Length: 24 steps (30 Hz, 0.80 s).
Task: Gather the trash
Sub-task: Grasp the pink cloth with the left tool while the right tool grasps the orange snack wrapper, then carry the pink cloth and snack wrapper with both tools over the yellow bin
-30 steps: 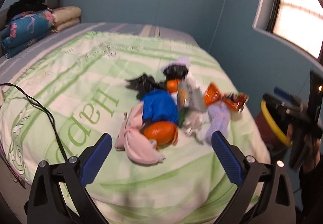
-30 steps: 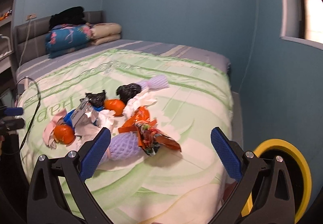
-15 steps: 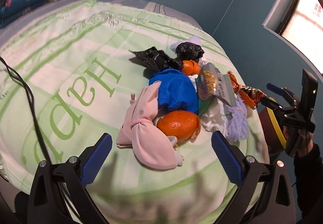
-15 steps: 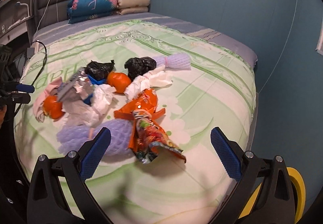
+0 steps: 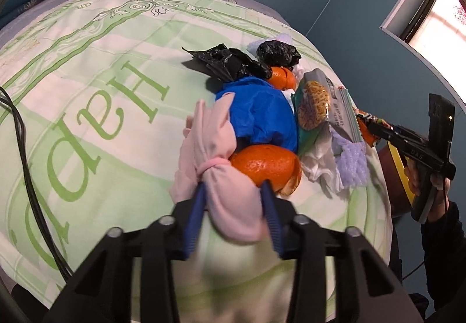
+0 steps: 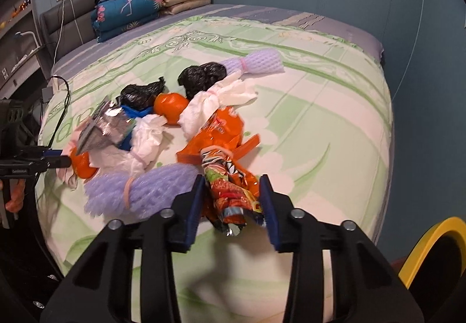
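A heap of trash lies on the green-and-white bedspread point(image 5: 87, 84). My left gripper point(image 5: 234, 191) is shut on the knotted pink bag point(image 5: 230, 206), beside an orange peel point(image 5: 266, 164) and a blue bag point(image 5: 262, 116). My right gripper point(image 6: 231, 181) is shut on the crumpled orange snack wrapper point(image 6: 233, 191), next to a purple foam net point(image 6: 139, 191). Black bags point(image 6: 204, 75), white tissue point(image 6: 221, 98), another peel point(image 6: 170, 104) and a silver packet point(image 6: 104, 127) lie behind.
A yellow-rimmed bin point(image 6: 431, 259) stands by the bed's right corner. Folded blankets and pillows point(image 6: 131, 8) are stacked at the headboard. A black cable point(image 5: 26, 177) runs over the bed's left edge. Blue walls close in behind and to the right.
Both grippers moved down and forward onto the heap and closed: the left around the pink bag, the right around the orange snack wrapper.
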{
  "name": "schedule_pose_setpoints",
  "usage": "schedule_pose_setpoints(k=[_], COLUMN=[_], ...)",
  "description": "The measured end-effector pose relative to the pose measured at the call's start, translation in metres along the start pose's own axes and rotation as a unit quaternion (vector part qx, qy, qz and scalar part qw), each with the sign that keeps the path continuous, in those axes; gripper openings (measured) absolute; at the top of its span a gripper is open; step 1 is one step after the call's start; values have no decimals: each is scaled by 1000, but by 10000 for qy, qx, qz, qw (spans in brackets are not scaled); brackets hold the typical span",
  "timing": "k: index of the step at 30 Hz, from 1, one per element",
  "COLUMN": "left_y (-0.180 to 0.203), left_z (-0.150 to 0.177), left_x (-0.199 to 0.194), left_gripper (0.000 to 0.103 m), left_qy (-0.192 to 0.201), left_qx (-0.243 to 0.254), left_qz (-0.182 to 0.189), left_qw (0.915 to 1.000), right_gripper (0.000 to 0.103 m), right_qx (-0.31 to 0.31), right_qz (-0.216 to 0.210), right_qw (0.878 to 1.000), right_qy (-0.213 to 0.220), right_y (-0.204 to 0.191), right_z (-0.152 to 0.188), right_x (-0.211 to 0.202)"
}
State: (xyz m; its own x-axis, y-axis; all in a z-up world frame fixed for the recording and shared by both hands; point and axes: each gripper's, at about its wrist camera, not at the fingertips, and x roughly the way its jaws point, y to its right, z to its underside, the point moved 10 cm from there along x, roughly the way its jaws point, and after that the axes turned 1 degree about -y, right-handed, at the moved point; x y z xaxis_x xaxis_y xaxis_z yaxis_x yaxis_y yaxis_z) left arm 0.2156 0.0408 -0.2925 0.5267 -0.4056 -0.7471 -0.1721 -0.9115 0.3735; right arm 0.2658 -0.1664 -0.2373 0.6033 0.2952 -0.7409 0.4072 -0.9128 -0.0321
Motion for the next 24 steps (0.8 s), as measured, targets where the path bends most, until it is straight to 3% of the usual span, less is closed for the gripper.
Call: schedule_pose_setpoints(k=[3,6,24], left_y=[-4,-9,1], left_z=[1,0,-32], left_x=[-1,-7,-112], left_gripper=[23,18,17], left_qy=[-18,8,1117], left_qx=[-101,-267,-94], left_qz=[17,84,-18], left_qw=[9999,9996,9937], right_gripper=[23,20,19], right_qx=[82,243,960], right_qz=[144,172,58], right_qw=[9999,9995,9867], right_qy=[4,122,1309], right_y=[0,1,-12], right_z=[3,1,-17], right_x=[-1,-10,-125])
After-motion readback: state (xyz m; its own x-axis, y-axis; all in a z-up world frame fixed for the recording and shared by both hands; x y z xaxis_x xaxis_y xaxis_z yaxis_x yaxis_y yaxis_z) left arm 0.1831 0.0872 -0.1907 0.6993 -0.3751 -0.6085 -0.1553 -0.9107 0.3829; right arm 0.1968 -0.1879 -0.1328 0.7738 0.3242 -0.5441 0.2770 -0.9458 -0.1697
